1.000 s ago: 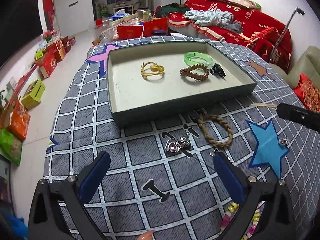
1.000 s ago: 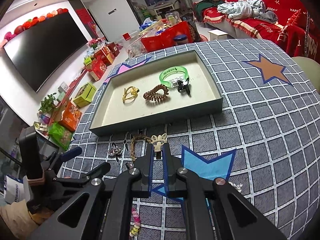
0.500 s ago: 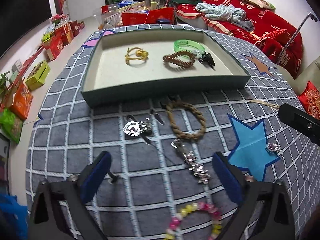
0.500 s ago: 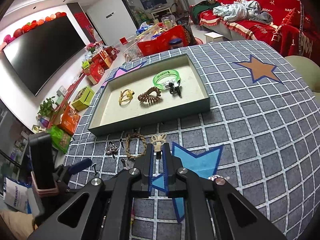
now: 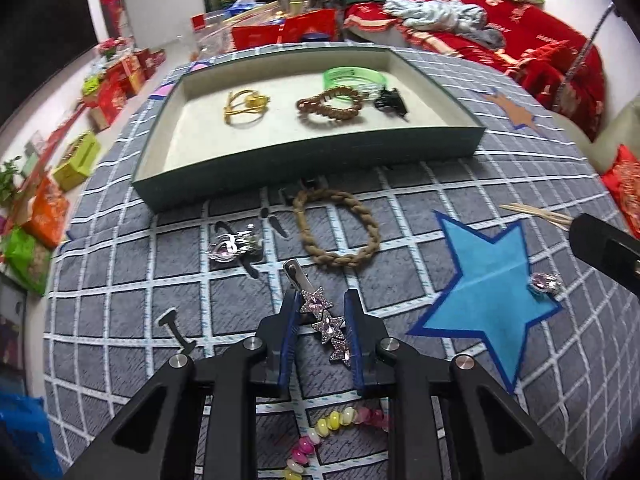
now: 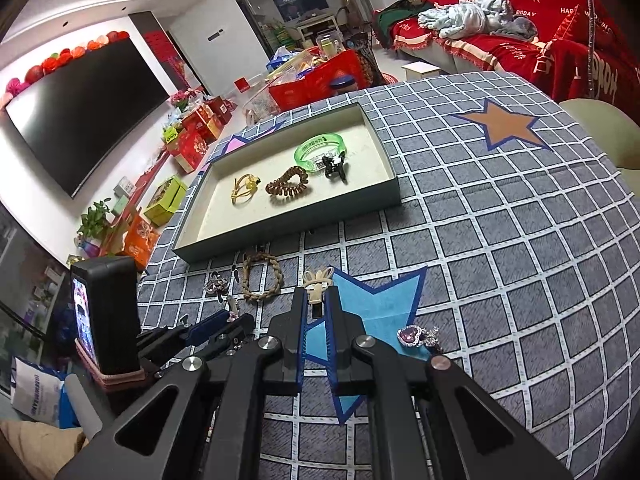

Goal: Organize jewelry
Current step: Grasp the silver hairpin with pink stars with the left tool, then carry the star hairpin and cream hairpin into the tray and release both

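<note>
A silver hair clip with pink stars (image 5: 325, 322) lies slantwise on the checked cloth between the blue pads of my left gripper (image 5: 321, 307). Its jaws are closing around the clip, and the pads stand close beside it. My right gripper (image 6: 316, 300) is shut on a cream bow-shaped hair piece (image 6: 317, 280) above the blue star patch (image 6: 380, 300). The grey-green tray (image 5: 304, 160) holds a gold bangle (image 5: 244, 108), a brown spiral hair tie (image 5: 328, 108), a green bangle (image 5: 352, 76) and a black claw clip (image 5: 390, 102).
Loose on the cloth are a braided tan bracelet (image 5: 336, 228), a silver heart brooch (image 5: 232, 244), a purple gem ring (image 5: 544, 282) and a coloured bead bracelet (image 5: 332, 432). A phone (image 6: 106, 312) is mounted by the left gripper. A red sofa stands behind the table.
My left gripper has moved forward and down over the star clip, and its jaws have narrowed from wide apart to close around it. The right gripper has drifted back a little, still holding the bow.
</note>
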The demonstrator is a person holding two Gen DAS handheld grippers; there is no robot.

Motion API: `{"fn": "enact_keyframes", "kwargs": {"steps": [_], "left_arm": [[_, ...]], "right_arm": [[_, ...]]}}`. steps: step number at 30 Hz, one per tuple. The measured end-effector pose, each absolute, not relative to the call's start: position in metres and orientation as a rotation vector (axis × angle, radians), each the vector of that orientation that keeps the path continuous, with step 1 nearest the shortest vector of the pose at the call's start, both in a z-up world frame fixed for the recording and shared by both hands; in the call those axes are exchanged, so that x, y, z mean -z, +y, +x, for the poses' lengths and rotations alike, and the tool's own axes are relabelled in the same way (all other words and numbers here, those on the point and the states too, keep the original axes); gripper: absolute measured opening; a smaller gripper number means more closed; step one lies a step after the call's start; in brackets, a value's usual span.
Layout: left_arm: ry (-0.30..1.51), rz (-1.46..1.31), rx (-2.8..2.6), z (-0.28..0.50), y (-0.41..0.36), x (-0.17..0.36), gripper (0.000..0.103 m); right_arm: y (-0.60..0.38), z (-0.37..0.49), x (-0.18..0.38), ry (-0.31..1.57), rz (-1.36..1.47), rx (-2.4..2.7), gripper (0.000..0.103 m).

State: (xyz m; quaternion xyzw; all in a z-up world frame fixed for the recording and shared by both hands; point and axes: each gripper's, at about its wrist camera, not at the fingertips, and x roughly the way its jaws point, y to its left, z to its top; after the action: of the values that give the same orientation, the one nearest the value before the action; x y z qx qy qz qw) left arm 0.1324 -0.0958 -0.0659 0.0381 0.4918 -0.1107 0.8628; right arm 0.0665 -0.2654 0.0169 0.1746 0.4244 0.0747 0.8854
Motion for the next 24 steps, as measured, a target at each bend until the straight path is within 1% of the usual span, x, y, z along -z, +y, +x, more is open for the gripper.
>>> {"fn": "enact_keyframes", "kwargs": {"steps": [6, 13, 24], "left_arm": [[1.016, 0.014, 0.314, 0.127, -0.078, 0.049, 0.039], [0.935, 0.013, 0.350, 0.121, -0.060, 0.014, 0.039], [0.849, 0.014, 0.342, 0.171, -0.035, -0.025, 0.039]], "right_arm": [[-0.264, 0.070, -0.017, 0.886, 0.356, -0.155, 0.009], [-0.257, 0.084, -0.018, 0.894, 0.349, -0.162, 0.009], [-0.237, 0.141, -0.040, 0.857, 0.286, -0.178, 0.009]]}}
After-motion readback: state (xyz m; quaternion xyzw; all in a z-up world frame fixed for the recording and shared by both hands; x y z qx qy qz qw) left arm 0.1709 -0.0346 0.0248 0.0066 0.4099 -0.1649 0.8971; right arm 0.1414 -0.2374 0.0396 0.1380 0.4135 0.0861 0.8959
